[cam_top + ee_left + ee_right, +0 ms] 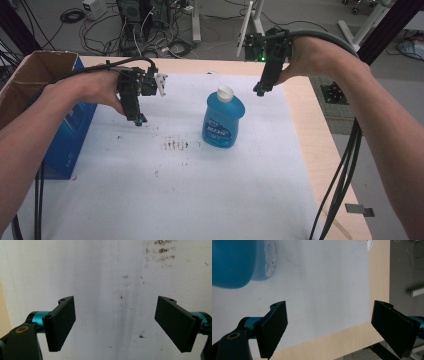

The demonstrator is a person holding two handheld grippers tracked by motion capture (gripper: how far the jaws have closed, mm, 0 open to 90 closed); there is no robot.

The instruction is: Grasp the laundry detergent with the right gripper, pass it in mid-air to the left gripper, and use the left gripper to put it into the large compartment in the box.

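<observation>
Stained white sheet (pixel 200 190) covers the surface nearest the person. Blue bottle (pixel 223 117) with white cap stands upright mid-sheet, between both tongs, touching neither. Left tongs (pixel 138 121) hover over the sheet left of it, jaws wide, nothing held; blue box (pixel 75 135) just beside that arm. Right tongs (pixel 259 91) farther back, just right of the cap — jaws wide, empty.
</observation>
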